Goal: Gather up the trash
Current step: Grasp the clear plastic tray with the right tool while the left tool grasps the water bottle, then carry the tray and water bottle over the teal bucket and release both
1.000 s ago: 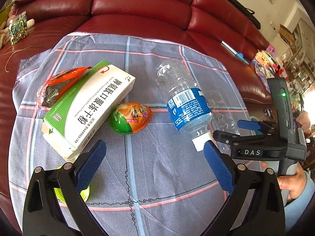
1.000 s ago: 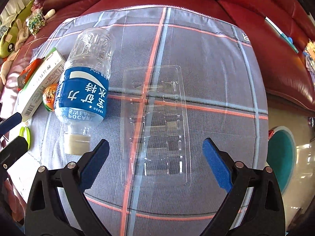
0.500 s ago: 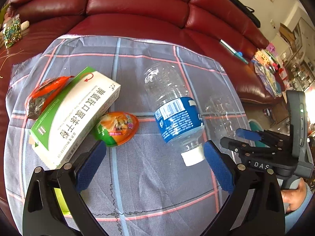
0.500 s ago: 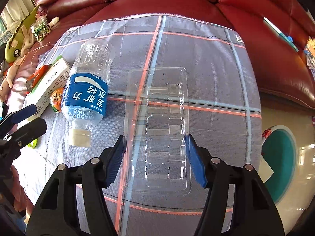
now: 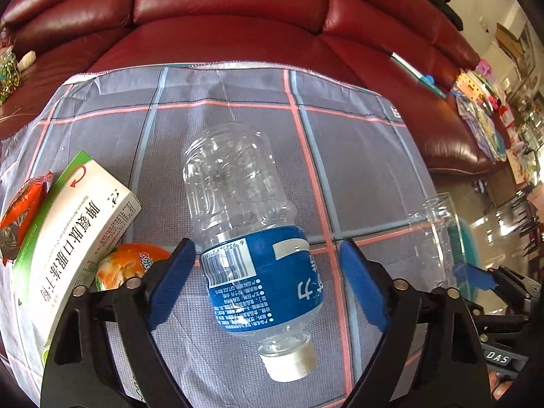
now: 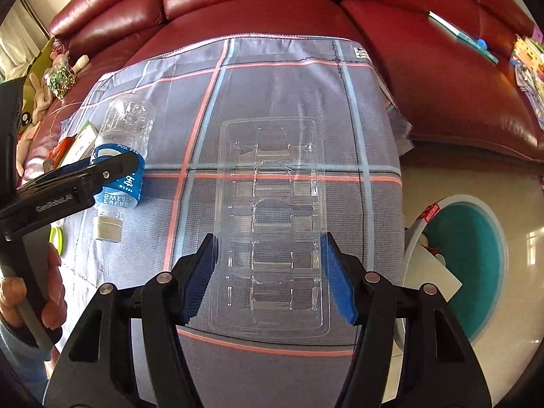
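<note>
Blue-labelled bottle; right tongs marked "DAS", left tongs "GenRoboAI".

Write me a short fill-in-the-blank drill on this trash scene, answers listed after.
1. The right gripper is closed on a clear plastic ____.
2. The water bottle between the left gripper fingers has a ____ label.
3. The bottle's cap is ____.
4. The checked cloth covers a ____ leather sofa.

Answers: tray; blue; white; red
</note>
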`<state>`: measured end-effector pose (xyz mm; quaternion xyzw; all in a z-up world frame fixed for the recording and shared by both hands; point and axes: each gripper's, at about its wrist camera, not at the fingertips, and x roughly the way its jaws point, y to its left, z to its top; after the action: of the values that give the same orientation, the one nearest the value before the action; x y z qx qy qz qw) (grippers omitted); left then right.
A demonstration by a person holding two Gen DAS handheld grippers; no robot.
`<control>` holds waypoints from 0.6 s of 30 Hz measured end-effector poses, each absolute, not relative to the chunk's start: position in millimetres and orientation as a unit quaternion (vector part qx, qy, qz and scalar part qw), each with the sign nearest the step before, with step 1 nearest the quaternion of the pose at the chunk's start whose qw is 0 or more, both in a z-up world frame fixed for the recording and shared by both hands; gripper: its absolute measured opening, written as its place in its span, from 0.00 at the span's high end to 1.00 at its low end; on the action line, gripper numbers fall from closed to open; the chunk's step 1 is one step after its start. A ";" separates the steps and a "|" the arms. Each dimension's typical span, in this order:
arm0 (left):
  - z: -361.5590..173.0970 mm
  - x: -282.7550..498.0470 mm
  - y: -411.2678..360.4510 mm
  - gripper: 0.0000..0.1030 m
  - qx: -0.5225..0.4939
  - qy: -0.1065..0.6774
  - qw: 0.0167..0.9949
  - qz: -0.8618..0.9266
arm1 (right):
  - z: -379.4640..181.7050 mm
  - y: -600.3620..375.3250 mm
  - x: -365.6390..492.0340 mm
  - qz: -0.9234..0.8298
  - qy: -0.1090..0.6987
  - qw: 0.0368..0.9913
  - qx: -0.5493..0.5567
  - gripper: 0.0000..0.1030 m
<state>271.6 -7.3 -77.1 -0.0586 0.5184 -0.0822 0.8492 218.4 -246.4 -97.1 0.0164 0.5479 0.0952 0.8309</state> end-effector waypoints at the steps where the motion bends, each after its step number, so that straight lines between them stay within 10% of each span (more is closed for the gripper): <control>1: -80.1 272.8 -9.1 0.33 -0.050 0.521 0.848 -0.079 | -97.2 -249.6 218.1 0.096 0.547 0.831 0.019 0.43; 18: -32.0 228.4 -49.3 0.34 0.017 0.484 0.866 -0.123 | -69.2 -305.9 187.4 0.092 0.506 0.854 0.077 0.43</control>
<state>228.4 -49.3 -32.0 0.0167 0.4839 -0.1233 0.8663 187.4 -305.9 -69.2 0.0771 0.5060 0.0925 0.8541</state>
